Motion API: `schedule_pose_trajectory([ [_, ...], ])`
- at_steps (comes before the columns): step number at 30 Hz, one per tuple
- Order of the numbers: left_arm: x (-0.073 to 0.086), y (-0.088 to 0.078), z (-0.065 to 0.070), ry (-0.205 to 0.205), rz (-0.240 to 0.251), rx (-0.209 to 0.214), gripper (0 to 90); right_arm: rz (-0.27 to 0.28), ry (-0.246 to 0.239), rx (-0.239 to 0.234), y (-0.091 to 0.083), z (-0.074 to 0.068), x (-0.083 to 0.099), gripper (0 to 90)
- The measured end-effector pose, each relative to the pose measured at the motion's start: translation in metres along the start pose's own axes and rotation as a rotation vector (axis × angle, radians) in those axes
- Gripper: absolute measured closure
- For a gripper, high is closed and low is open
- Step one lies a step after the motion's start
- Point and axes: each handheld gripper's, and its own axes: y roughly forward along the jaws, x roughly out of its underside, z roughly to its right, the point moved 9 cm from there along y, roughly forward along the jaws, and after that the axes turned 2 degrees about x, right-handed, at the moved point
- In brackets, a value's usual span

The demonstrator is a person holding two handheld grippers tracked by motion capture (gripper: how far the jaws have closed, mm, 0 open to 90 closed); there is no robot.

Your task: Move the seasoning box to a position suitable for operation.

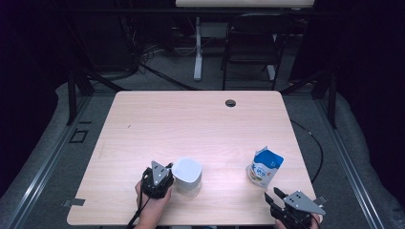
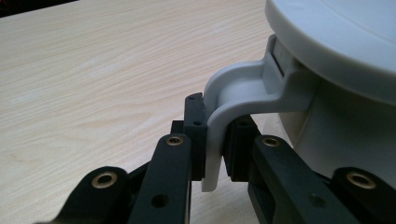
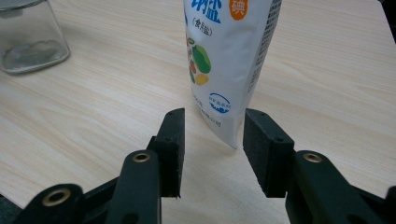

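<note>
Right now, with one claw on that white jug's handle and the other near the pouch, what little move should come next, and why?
Probably ease the right gripper forward around the pouch and close. Its jaws stand open just short of the pouch, which stands upright, while the left gripper already clamps the jug's handle.

Beyond the fingers (image 3: pixel 170 140), the pouch (image 3: pixel 224 70) is cut off at the top edge; its small print cannot be read.

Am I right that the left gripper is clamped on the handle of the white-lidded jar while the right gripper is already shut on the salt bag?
Not quite: the right gripper is open, its jaws short of the salt bag, as the right gripper view shows. The left gripper is indeed clamped on the jar's handle.
</note>
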Motion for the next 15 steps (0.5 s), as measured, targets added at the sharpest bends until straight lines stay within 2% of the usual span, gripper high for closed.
schedule_pose_trajectory([
  [2, 0.001, -0.001, 0.000, 0.000, -0.005, 0.004, 80.7, -0.001, -0.005, -0.001, 0.000, 0.000, 0.000, 59.2],
  [3, 0.003, -0.004, 0.000, 0.003, -0.008, 0.025, 79.7, 0.000, -0.004, -0.004, 0.001, -0.001, 0.000, 58.8],
  [7, 0.004, -0.009, 0.001, 0.000, -0.010, 0.054, 76.2, 0.003, -0.005, -0.009, 0.001, -0.003, -0.001, 58.3],
  [8, 0.005, -0.015, 0.001, 0.007, -0.014, 0.067, 75.3, 0.008, -0.006, -0.010, 0.002, -0.004, -0.001, 58.2],
  [10, 0.005, -0.017, 0.001, 0.014, -0.013, 0.070, 74.4, 0.007, -0.009, -0.013, 0.002, -0.004, -0.001, 58.1],
  [11, 0.007, -0.022, 0.001, 0.030, -0.017, 0.075, 74.6, 0.005, -0.011, -0.015, 0.001, -0.005, -0.002, 58.0],
  [15, 0.007, -0.028, 0.000, 0.041, -0.021, 0.085, 80.8, 0.009, -0.016, -0.012, 0.000, -0.006, -0.003, 57.8],
])
